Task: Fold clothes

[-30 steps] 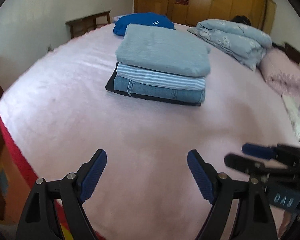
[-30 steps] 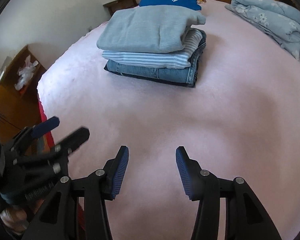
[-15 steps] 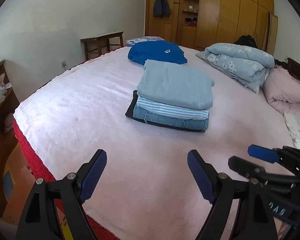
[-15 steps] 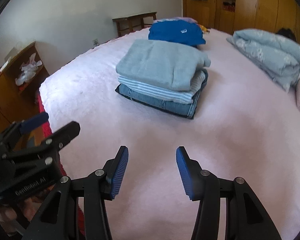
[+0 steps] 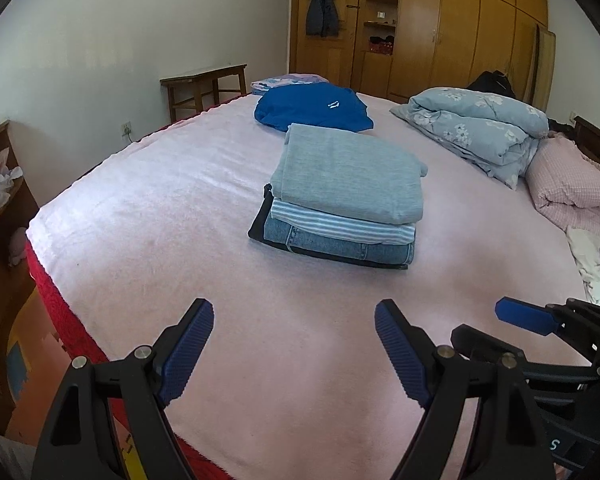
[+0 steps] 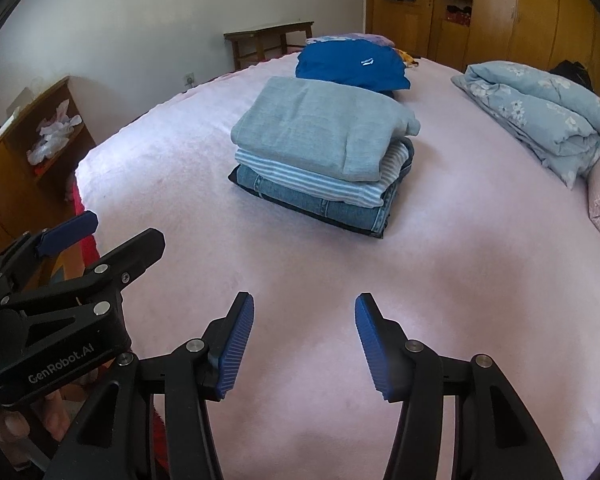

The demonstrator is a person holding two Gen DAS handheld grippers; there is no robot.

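Observation:
A neat stack of folded clothes [image 5: 342, 200] lies mid-bed: a grey top [image 6: 320, 126] over a striped shirt, jeans and a dark piece. It also shows in the right wrist view [image 6: 324, 164]. A blue garment [image 5: 314, 107] lies unfolded behind the stack, also seen in the right wrist view [image 6: 350, 65]. My left gripper [image 5: 294, 344] is open and empty above the bed's near part. My right gripper [image 6: 304, 334] is open and empty beside it, well short of the stack.
The pink bed cover [image 5: 160, 208] spreads around the stack. A folded floral quilt [image 5: 480, 128] and pink pillow [image 5: 568, 180] lie at the right. A wooden bench [image 5: 204, 88] stands by the wall, a shelf unit [image 6: 36, 148] at the left, wardrobes [image 5: 460, 28] behind.
Both grippers have pulled back and up from the stack, which now looks smaller and farther. Both stayed open and empty.

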